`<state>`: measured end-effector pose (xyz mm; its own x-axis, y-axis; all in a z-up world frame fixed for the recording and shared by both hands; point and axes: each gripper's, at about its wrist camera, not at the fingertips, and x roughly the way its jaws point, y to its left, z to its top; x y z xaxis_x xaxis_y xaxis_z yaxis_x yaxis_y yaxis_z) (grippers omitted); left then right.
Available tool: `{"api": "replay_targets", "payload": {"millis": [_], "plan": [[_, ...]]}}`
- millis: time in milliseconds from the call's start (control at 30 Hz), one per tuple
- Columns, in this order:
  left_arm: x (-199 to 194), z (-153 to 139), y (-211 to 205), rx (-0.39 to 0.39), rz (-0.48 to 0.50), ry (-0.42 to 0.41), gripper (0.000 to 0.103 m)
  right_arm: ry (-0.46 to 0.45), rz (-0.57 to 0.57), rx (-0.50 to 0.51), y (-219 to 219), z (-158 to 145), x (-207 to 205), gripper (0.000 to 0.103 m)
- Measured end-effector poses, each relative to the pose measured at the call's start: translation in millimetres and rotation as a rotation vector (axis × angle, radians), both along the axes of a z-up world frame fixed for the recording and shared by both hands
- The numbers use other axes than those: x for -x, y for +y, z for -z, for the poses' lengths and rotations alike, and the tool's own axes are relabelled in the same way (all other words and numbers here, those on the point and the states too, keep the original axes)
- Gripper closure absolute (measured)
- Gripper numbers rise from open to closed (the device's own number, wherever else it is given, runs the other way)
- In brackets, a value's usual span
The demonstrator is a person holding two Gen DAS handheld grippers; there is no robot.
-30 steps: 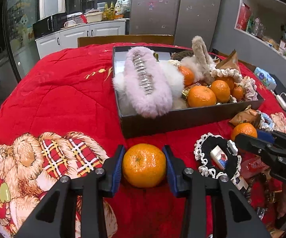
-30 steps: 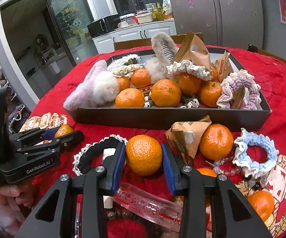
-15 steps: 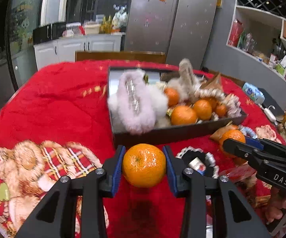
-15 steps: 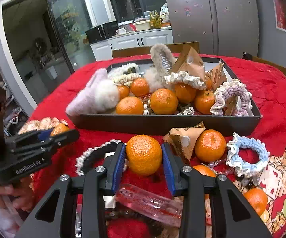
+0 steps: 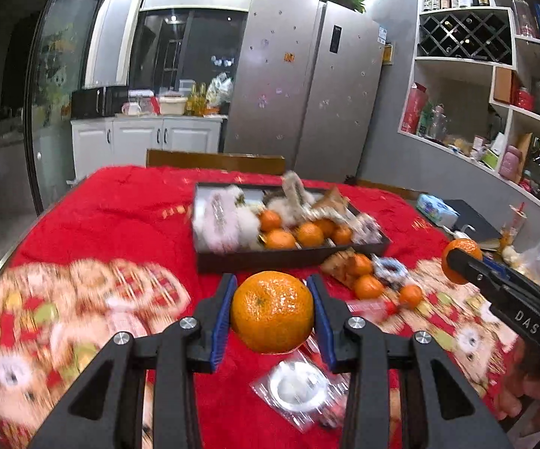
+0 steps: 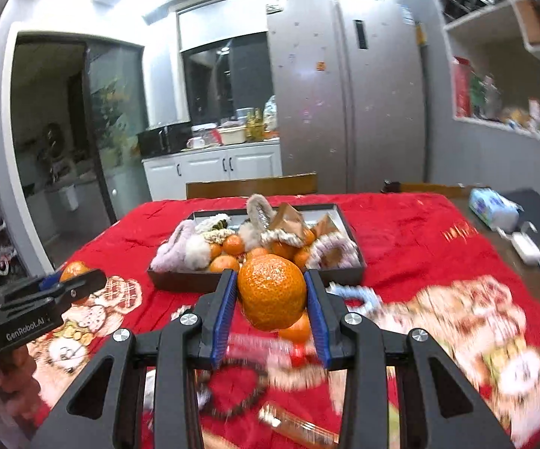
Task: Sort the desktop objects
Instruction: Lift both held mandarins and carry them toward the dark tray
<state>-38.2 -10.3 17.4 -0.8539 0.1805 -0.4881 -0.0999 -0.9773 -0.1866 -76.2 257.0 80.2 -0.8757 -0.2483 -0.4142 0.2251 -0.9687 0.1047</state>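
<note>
My left gripper (image 5: 272,310) is shut on a tangerine (image 5: 272,311) and holds it well above the red tablecloth. My right gripper (image 6: 271,292) is shut on another tangerine (image 6: 271,291), also raised; it shows in the left wrist view (image 5: 461,260) at the right. The left gripper shows in the right wrist view (image 6: 71,280) at the left. A dark tray (image 5: 292,256) ahead holds several tangerines, fluffy hair clips and scrunchies; it also shows in the right wrist view (image 6: 195,280).
Loose tangerines (image 5: 367,286), a blue scrunchie (image 5: 390,267), a brown packet (image 5: 339,262) and a clear wrapped item (image 5: 300,385) lie on the cloth before the tray. A bead bracelet (image 6: 236,389) lies below the right gripper. A wooden chair back (image 5: 215,159) stands behind the table.
Both grippers have lifted their tangerines up off the cloth and pulled back, so the tray now looks farther and lower. The views are blurred by motion.
</note>
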Motion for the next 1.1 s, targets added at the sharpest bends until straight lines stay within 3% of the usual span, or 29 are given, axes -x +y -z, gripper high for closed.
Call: {"api": "replay_targets", "payload": {"millis": [233, 533, 967, 1100], "plan": [[-28, 18, 24, 0.003, 0.007, -0.051, 0.063, -0.018, 0.014, -0.028, 11, 16, -41, 0.067], [-42, 22, 33, 0.008, 0.014, -0.067, 0.063, -0.041, 0.002, -0.004, 16, 27, -61, 0.066], [-10, -7, 28, 0.026, 0.040, -0.067, 0.063, -0.031, -0.061, 0.012, 16, 6, -46, 0.066], [0, -6, 26, 0.022, 0.027, -0.079, 0.063, -0.045, -0.088, 0.009, 14, 0, -29, 0.074]]}}
